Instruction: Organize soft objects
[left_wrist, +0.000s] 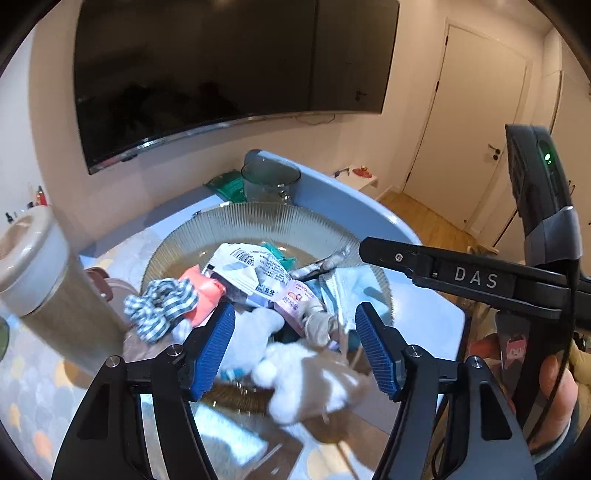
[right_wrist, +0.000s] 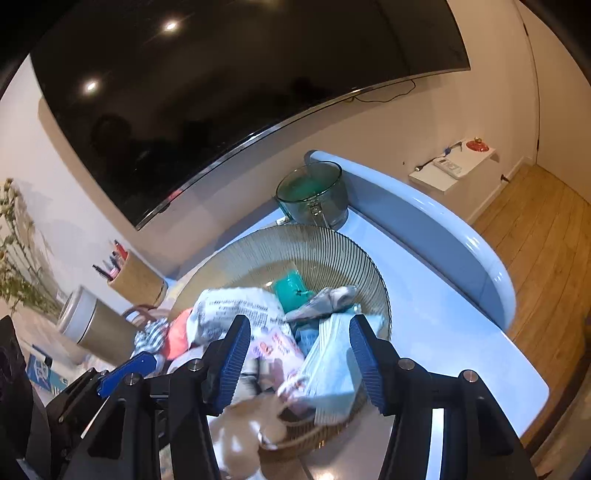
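Note:
A ribbed glass bowl (left_wrist: 266, 221) holds a heap of soft things: a striped scrunchie (left_wrist: 162, 306), an orange pouch (left_wrist: 201, 291), a white printed packet (left_wrist: 251, 269), a pale blue face mask (left_wrist: 347, 288) and a teal item (right_wrist: 291, 290). A white-and-tan plush (left_wrist: 314, 384) lies over the bowl's near rim. My left gripper (left_wrist: 295, 350) is open, hovering just above the plush. My right gripper (right_wrist: 299, 362) is open over the mask (right_wrist: 332, 369) and pink packet (right_wrist: 277, 347); its finger (left_wrist: 436, 262) crosses the left wrist view.
A lidded tan canister (left_wrist: 40, 269) stands left of the bowl. A green glass mug (right_wrist: 314, 192) sits behind it. A pen holder (right_wrist: 133, 277) is by the wall. The pale blue table edge (right_wrist: 480, 266) curves at the right, with wood floor beyond.

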